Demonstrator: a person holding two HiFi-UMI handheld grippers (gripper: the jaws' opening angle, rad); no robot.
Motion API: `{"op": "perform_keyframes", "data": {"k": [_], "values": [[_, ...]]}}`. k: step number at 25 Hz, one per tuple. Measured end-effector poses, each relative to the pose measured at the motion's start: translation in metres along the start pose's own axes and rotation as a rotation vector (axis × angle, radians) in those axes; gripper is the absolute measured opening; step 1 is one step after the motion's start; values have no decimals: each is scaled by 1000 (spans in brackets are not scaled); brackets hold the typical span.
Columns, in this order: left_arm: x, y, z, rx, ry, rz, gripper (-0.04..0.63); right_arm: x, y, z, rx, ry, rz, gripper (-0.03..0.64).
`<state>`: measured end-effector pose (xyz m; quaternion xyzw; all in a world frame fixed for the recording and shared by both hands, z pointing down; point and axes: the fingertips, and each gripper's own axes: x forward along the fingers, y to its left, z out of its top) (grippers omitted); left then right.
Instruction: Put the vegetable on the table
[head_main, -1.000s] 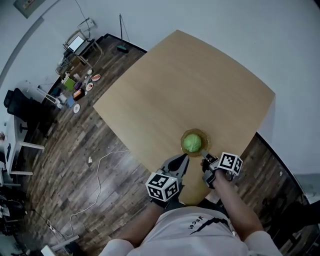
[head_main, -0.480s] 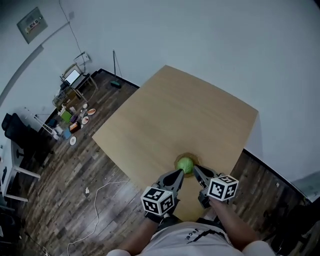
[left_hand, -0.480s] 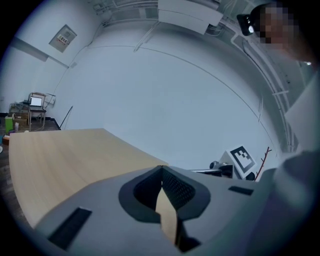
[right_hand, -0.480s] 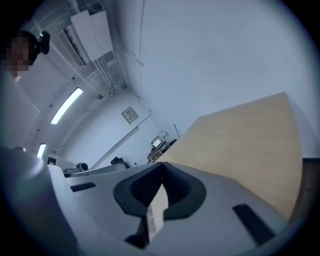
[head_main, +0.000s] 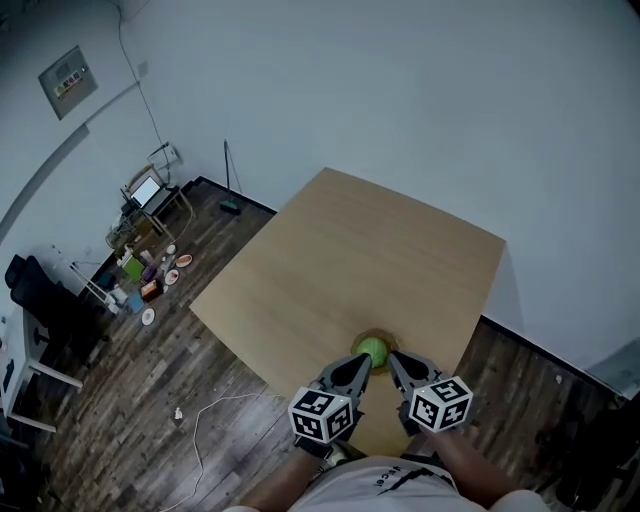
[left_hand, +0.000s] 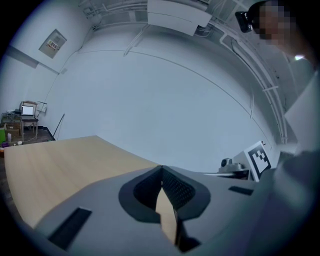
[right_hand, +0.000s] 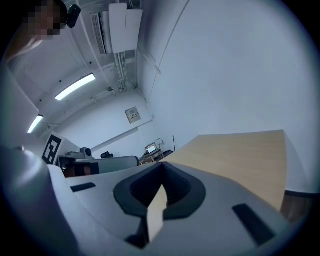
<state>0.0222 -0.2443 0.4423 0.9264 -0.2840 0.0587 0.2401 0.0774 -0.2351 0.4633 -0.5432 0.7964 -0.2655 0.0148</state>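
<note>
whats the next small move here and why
Probably open the fingers of the right gripper and ease them around the green vegetable: that gripper and the left gripper are shut and empty, tips just short of it, and it sits in a dish.

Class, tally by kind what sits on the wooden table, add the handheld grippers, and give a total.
Green vegetable: 1
Dish under it: 1
Grippers: 2 (left gripper, right gripper)
Total: 4
</note>
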Motion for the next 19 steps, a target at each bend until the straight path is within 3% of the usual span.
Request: {"op": "perform_keyframes", "data": {"k": [19], "values": [[-9,7,-10,-5,1,38,13,6,10,-12,-57,32,3,14]]}}
